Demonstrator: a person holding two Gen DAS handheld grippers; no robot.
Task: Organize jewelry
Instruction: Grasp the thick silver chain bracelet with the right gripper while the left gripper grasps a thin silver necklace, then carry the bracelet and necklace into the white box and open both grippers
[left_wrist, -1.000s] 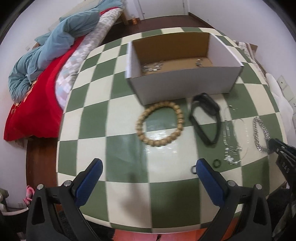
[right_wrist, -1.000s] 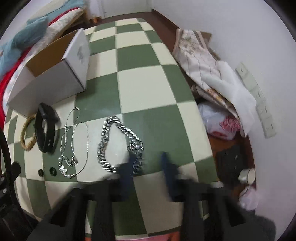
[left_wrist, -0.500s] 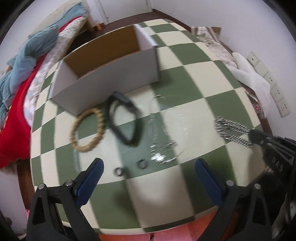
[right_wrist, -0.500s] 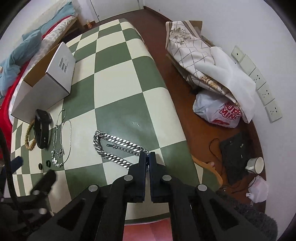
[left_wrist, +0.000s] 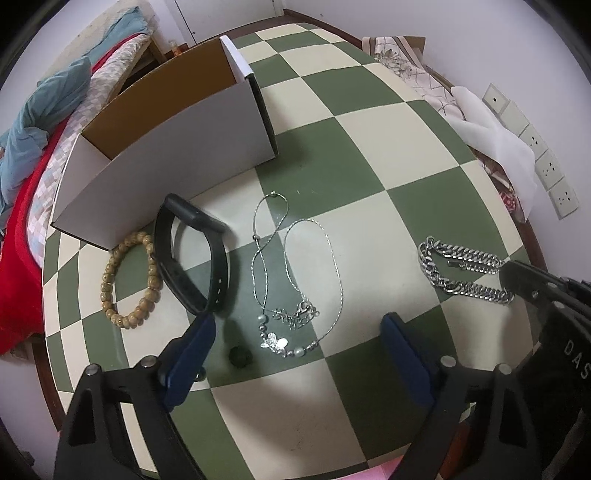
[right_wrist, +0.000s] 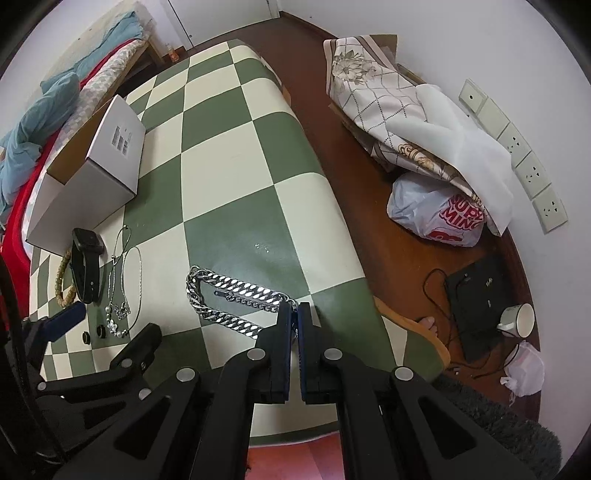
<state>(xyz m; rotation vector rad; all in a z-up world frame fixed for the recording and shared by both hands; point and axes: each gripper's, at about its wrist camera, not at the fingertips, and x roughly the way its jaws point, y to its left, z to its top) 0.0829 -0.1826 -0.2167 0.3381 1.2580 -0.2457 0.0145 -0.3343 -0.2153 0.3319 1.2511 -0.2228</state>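
Note:
A heavy silver chain (right_wrist: 229, 295) lies doubled on the checkered table (right_wrist: 229, 155); my right gripper (right_wrist: 294, 308) is shut on its near end. The chain also shows in the left wrist view (left_wrist: 458, 271). My left gripper (left_wrist: 295, 328) is open just above a thin silver necklace with a pendant (left_wrist: 291, 288). A black ring (left_wrist: 240, 356) lies between its fingers. A black watch band (left_wrist: 192, 254) and a wooden bead bracelet (left_wrist: 129, 278) lie left of the necklace. An open white box (left_wrist: 166, 147) stands behind them.
A bed with red and blue bedding (left_wrist: 26, 147) is left of the table. On the floor to the right lie folded cloth (right_wrist: 406, 122), a plastic bag (right_wrist: 439, 218), a black device (right_wrist: 480, 291) and a cup (right_wrist: 517, 319). The table's right edge is close to the chain.
The right gripper closed on the end of the silver chain and pulled it out long. The left gripper swung right and lower, from the bead bracelet to above the thin necklace.

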